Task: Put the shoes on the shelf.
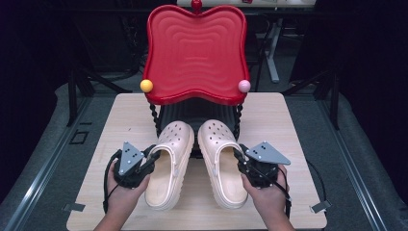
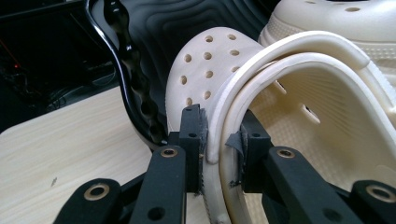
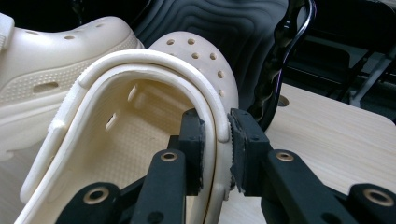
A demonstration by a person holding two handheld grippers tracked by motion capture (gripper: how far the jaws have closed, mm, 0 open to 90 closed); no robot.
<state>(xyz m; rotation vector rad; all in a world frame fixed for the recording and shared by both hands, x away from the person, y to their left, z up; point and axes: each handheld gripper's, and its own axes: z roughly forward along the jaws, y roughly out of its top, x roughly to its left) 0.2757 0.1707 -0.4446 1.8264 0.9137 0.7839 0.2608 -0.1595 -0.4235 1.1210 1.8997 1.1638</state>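
Dark room, black drapes all round; pale wood-grain bench [image 1: 120,120] in the middle, with a glossy red wavy-edged plastic tray [image 1: 196,53] tilted up at its far side on a black twisted-wire stand [image 1: 155,118]. Yellow ball [image 1: 146,85] and pink ball [image 1: 244,86] sit at the tray's lower corners.

Two cream perforated foam clogs lie side by side on the bench, toes toward the stand.

Left gripper [image 1: 150,161]: fingers [image 2: 192,135] clamp the outer side wall of the left cream clog [image 1: 169,166], one finger outside the wall, one inside the shoe opening. Heel strap folded forward runs along the rim right at the fingers. Perforated toe is just beyond the fingers, black stand post left of it in the left gripper view.

Right gripper [image 1: 239,159]: fingers [image 3: 245,140] pinch the outer side wall of the right cream clog [image 1: 222,163] the same way, one inside, one outside. Toe just ahead of the fingers, stand post beyond it.

Both grips are narrow, pads pressing the wall. Each clog's twin lies just beside it, across from the fingers. Person's hands [image 1: 122,192] hold both grippers from the near bench edge.
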